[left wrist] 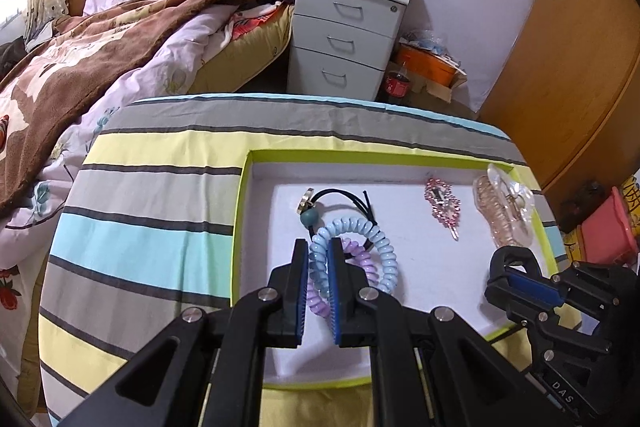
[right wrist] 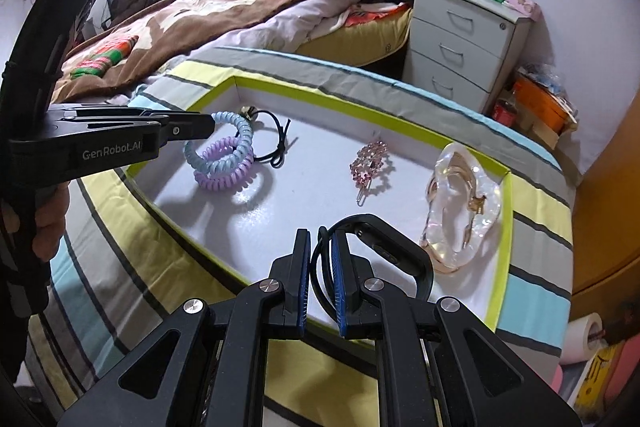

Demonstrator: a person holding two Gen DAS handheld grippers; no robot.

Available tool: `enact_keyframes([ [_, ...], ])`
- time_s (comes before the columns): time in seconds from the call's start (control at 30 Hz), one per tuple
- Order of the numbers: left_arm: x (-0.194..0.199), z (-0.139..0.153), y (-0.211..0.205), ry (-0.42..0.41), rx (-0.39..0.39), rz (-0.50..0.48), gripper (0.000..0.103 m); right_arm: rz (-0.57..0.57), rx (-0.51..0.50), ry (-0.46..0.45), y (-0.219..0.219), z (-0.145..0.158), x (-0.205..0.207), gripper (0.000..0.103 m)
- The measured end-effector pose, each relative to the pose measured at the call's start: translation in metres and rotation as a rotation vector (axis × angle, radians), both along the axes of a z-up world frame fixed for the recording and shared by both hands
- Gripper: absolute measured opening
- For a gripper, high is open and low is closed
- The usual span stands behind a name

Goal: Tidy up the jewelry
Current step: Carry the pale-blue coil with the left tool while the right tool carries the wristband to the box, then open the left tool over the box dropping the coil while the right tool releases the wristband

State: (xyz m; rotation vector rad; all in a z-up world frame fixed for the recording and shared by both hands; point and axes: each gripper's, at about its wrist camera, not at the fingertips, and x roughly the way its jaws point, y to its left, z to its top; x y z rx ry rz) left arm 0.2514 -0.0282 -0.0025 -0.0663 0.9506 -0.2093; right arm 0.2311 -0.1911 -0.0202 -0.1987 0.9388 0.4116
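A shallow white tray with a lime-green rim (left wrist: 360, 157) (right wrist: 360, 107) lies on a striped cloth. My left gripper (left wrist: 318, 247) (right wrist: 212, 125) is shut on a light-blue spiral hair tie (left wrist: 384, 251) (right wrist: 236, 125). The tie's lower end rests against a purple spiral tie (left wrist: 318, 307) (right wrist: 228, 179). Behind them lies a black elastic with a teal bead (left wrist: 340, 197) (right wrist: 276, 143). Mid-tray sits a pink rhinestone clip (left wrist: 442, 205) (right wrist: 370, 159), with a clear claw clip (left wrist: 504, 211) (right wrist: 460, 203) at the right wall. My right gripper (right wrist: 322, 239) (left wrist: 508, 279) is shut on a black wristband (right wrist: 400, 243) (left wrist: 516, 253) over the tray's near right part.
The striped cloth (left wrist: 160, 195) covers a small table. A bed with a brown blanket (left wrist: 100, 47) lies to the left and behind. A white drawer cabinet (left wrist: 344, 35) stands beyond the table, and a wooden wardrobe (left wrist: 580, 67) stands on the right. A hand (right wrist: 48, 219) holds the left gripper.
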Motion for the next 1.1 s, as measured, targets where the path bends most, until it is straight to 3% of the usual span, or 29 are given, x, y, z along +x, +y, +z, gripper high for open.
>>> enact_keyframes([
  [0.97,0.004,-0.017,-0.006,0.048,0.030,0.016,0.011,0.004,-0.011,0.058,0.001,-0.017,0.008,0.011],
  [1.1,0.005,-0.016,-0.006,0.049,0.029,0.014,0.018,0.004,-0.017,0.057,0.001,-0.017,0.008,0.012],
])
